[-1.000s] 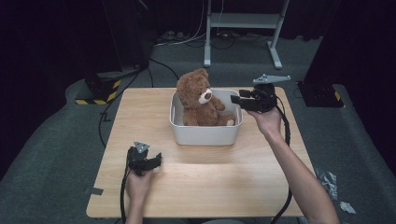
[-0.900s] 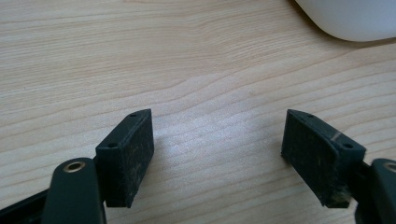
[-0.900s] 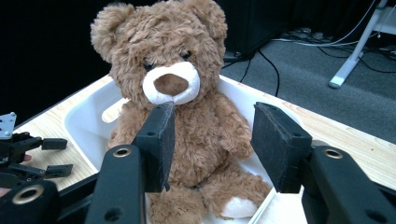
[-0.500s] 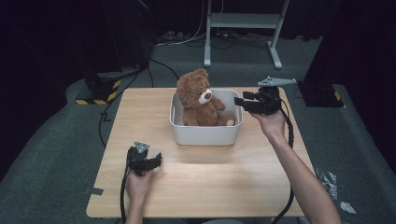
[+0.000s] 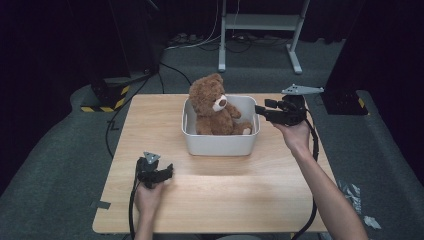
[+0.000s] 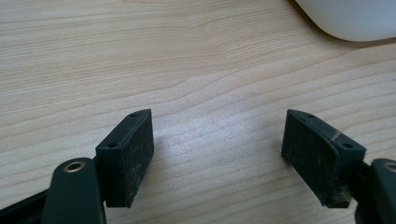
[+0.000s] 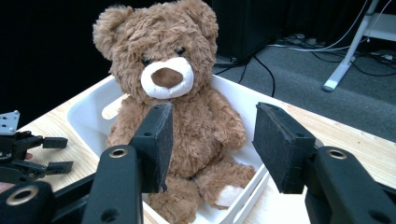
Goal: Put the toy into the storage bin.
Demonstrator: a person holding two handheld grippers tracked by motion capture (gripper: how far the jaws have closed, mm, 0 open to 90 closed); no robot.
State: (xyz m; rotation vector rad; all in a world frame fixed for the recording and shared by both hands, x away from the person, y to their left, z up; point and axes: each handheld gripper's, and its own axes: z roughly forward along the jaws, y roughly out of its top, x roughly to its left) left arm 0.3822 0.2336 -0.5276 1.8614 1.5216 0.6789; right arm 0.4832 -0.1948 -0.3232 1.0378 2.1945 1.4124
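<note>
The wooden table point(image 5: 215, 200) carries a white plastic bin point(image 5: 221, 144) near its far middle, and the brown teddy bear point(image 5: 212, 106) sits upright inside it, head and shoulders above the rim; judged from that, the bear is either already placed or not yet lifted out, and the pictures do not settle which. The right gripper point(image 5: 261, 109) hangs level just beside the bin's right wall, aimed at the bear, jaws parted and having just been opening, nothing between them; the left gripper point(image 5: 169, 171) rests low over bare wood nearer the person, jaws wide apart and empty.
</note>
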